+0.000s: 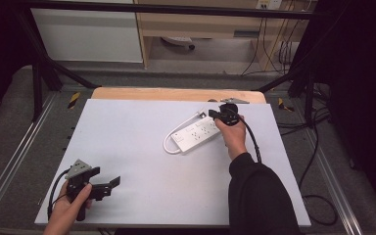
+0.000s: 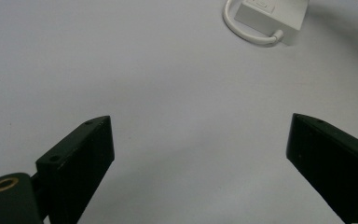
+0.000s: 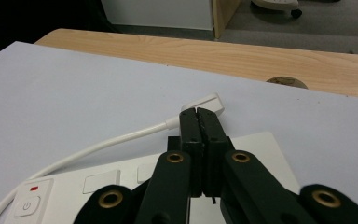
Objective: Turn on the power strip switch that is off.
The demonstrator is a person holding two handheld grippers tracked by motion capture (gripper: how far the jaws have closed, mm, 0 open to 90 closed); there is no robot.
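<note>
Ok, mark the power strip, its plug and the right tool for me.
power strip [image 1: 196, 133], high view, on its white top face.
plug [image 3: 210, 103], right gripper view, on the white plug body past the jaw tips.
right tool [image 3: 198, 113], right gripper view, at its shut tips.

We count one power strip [image 1: 199, 132] (its one cord [image 1: 172, 135] attached), two grippers [image 1: 90, 183] [image 1: 215, 113], one surface [image 1: 137, 161].
</note>
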